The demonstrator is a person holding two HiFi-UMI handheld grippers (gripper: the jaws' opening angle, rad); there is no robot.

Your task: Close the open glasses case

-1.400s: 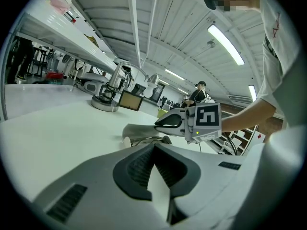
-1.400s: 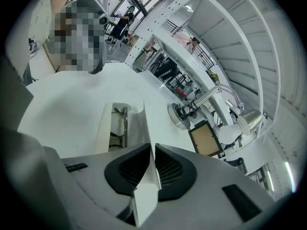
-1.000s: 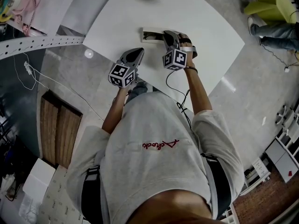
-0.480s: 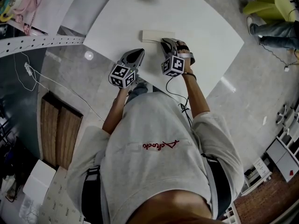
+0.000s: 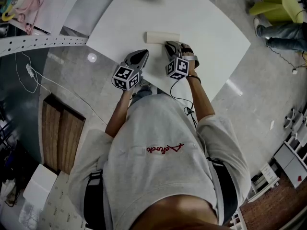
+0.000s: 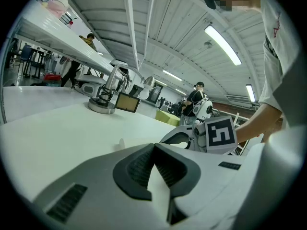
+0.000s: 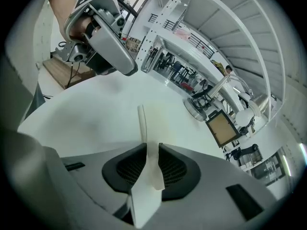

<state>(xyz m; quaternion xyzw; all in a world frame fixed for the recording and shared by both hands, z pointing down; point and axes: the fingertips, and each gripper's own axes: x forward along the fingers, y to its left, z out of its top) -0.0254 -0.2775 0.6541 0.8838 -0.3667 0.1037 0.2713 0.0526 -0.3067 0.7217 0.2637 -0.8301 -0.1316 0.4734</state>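
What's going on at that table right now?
A person stands at the white table with a hand-held gripper in each hand. The cream glasses case lies shut on the table. The right hand-held gripper sits at the case's near side. Its jaws have just been opening, and the case shows in the gap between them, apparently not pinched. The left hand-held gripper hangs beside it, jaws together and empty, clear of the case.

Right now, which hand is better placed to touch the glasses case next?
Right. The right tool sits at the glasses case; its jaws have just been opening, the cream case between them. The left tool rests farther away, shut and empty.
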